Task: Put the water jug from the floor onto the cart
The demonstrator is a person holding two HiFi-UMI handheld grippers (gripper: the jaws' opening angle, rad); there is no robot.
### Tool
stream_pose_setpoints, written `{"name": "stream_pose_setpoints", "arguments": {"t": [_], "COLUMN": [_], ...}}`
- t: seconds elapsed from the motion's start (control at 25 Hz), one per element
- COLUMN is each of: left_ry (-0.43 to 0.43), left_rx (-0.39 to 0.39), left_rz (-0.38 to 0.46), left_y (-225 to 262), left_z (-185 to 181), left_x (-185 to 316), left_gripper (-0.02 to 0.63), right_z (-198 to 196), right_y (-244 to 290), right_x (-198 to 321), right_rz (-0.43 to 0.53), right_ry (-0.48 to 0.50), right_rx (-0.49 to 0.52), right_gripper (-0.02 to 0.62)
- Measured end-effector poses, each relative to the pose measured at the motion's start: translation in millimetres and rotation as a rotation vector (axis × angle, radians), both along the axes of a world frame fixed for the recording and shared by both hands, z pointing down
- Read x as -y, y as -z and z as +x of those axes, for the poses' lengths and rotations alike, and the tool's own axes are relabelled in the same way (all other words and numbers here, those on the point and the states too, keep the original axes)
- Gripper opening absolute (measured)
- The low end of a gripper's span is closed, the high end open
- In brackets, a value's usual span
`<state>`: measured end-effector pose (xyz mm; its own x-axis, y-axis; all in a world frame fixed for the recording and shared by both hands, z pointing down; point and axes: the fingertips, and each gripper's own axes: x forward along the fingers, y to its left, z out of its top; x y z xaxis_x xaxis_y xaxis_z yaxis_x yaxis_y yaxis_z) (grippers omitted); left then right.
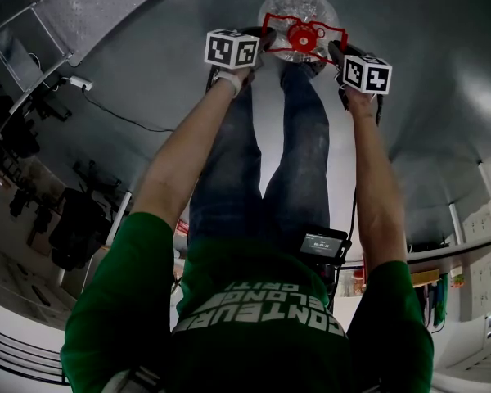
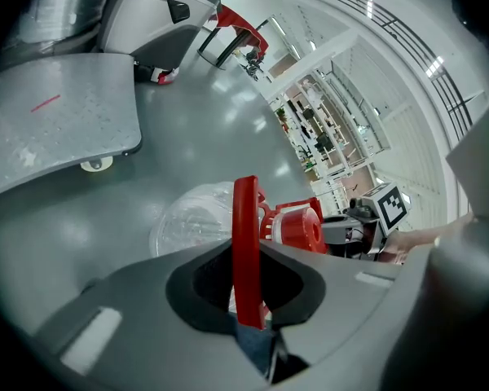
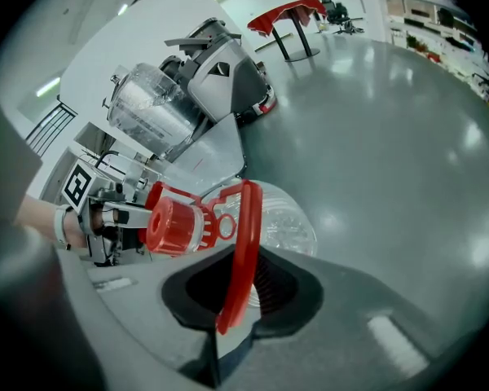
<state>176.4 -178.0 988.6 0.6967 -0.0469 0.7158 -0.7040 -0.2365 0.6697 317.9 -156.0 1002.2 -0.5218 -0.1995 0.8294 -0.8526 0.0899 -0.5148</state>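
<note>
Left hand-held gripper [image 2: 246, 300] is pinching one side bar of the red handle [image 2: 246, 243] on the water jug [image 2: 187, 218], its jaws standing narrow with the bar pressed between them. The right hand-held gripper [image 3: 232, 300] is doing the same on the opposite bar, jaws also drawn in tight on the plastic. Each gripper is facing the other across the red cap [image 2: 297, 226], which is lying between them.

The jug is sitting on the floor [image 1: 409, 39] just below and ahead of both grippers, close in front of the person's feet. Nothing in the frames is showing it raised off the floor.

The step in hand appears to be securing a two-sided hold on the handle before the lift. The cart [image 2: 57, 120] is waiting well off to the left gripper's side and beyond it, its flat grey deck sitting low on casters (bare where it shows).

Judging from this, the next move is calling for both grippers to rise together and evenly, so the handle is not twisting or slipping out of the thin pinch. Then the jug is needing a sideways carry toward the left gripper's side until it is hanging over the deck.
</note>
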Motion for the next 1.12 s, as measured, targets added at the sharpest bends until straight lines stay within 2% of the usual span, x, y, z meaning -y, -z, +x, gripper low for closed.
{"name": "stream_pose_setpoints", "arguments": {"t": [0.4,0.56,0.8,1.12], "left_ry": [0.001,0.015,0.027,0.071], "left_rx": [0.003,-0.024,-0.031,-0.094], "left_rz": [0.051,0.062,0.112,0.14], "left_y": [20.3,33.0,71.6,119.6], "left_z": [-5.3,-6.1,-17.9,-29.2], "left_x": [11.5,14.9,24.9,44.0], "left_gripper": [0.048,0.048,0.049,0.049], "right_z": [-2.9,-7.3,-17.7,-31.7], "right_y": [15.8,31.1,69.9,123.4], "right_x": [6.4,16.0,27.7,55.8], "right_rz": [0.026,0.057,0.105,0.163], "right_ry": [-0.007,-0.003,0.015,0.034], "right_rx": [0.009,0.015,0.028,0.045], "right_gripper": [0.031,0.032,0.032,0.032]}}
